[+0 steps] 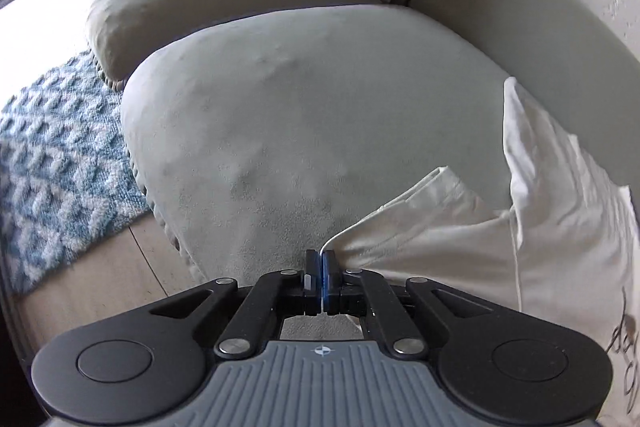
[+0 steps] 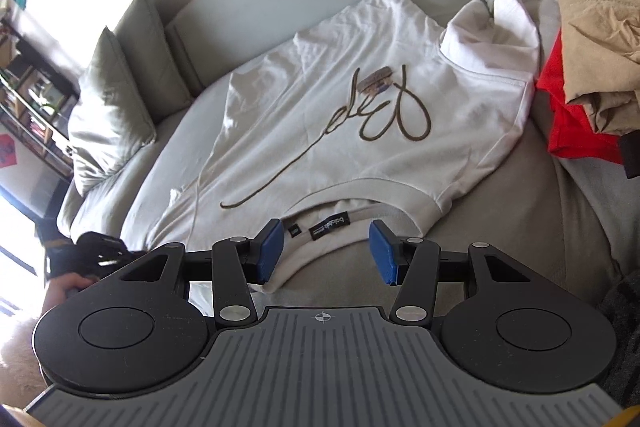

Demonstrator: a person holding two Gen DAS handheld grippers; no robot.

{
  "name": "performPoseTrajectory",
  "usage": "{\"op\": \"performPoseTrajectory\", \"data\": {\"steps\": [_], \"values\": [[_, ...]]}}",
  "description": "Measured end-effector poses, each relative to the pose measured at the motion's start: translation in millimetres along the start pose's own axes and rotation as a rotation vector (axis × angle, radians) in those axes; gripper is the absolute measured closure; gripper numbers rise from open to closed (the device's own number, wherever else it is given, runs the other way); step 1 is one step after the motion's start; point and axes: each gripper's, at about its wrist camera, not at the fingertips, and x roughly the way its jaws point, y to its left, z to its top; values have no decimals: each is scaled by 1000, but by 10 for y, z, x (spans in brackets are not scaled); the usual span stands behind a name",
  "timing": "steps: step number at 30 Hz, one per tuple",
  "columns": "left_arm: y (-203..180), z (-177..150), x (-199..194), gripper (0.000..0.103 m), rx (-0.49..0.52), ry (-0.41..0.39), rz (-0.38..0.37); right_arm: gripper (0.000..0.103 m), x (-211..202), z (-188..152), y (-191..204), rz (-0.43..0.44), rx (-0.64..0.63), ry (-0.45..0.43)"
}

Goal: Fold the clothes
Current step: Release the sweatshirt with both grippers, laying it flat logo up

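A white T-shirt [image 2: 340,115] with a looping brown script print lies flat on the grey sofa seat [image 2: 500,211], its collar nearest me. My right gripper [image 2: 326,251] stands open, its blue pads either side of the collar and its black label [image 2: 330,227], not pressing on it. My left gripper [image 1: 321,261] is shut on a thin edge of the same T-shirt [image 1: 460,239] at the sleeve side, and the cloth runs taut from its pads to the right. In the right wrist view a hand [image 2: 64,291] holds that left gripper at the lower left.
A red garment [image 2: 572,123] and a tan one [image 2: 600,7] are piled at the right end of the sofa. Grey pillows [image 2: 108,99] lean on the backrest to the left. A blue and white rug [image 1: 52,155] covers the floor beside the seat cushion [image 1: 300,107].
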Motion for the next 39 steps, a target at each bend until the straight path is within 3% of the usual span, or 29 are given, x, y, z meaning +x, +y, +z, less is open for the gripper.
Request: {"op": "performPoseTrajectory", "data": {"steps": [2,6,9,12,17,21,23,25,30,33,38,39], "values": [[-1,2,-142,84,3,-31,15,47,-39,20,-46,-4,9,-10],[-143,-56,-557,71,26,-145,112,46,-111,114,-223,-39,51,-50],[-378,-182,-757,71,80,-163,32,46,-144,211,-310,-68,79,-66],[-848,-376,-807,69,201,-122,-67,46,-167,428,-296,-110,54,-64],[-1685,-814,-741,62,375,-33,-257,44,-302,1036,-207,-209,-30,-93],[-2195,-1163,-608,61,489,20,-407,41,-235,1617,-359,-350,-89,-79],[-2381,-1285,-514,61,531,27,-472,41,-93,1881,-489,-404,-117,-52],[-2470,-1363,-463,61,567,-9,-509,48,107,2089,-627,-424,-142,-1],[-2564,-1317,-366,62,555,-19,-511,56,712,2301,-945,-470,-156,146],[-2563,-1252,-266,62,518,15,-498,55,953,2339,-1050,-543,-208,166],[-2548,-1225,-165,62,478,59,-487,56,1210,2307,-1107,-571,-286,174],[-2545,-1223,-164,62,476,58,-486,63,1253,2281,-1109,-575,-310,183]]}}
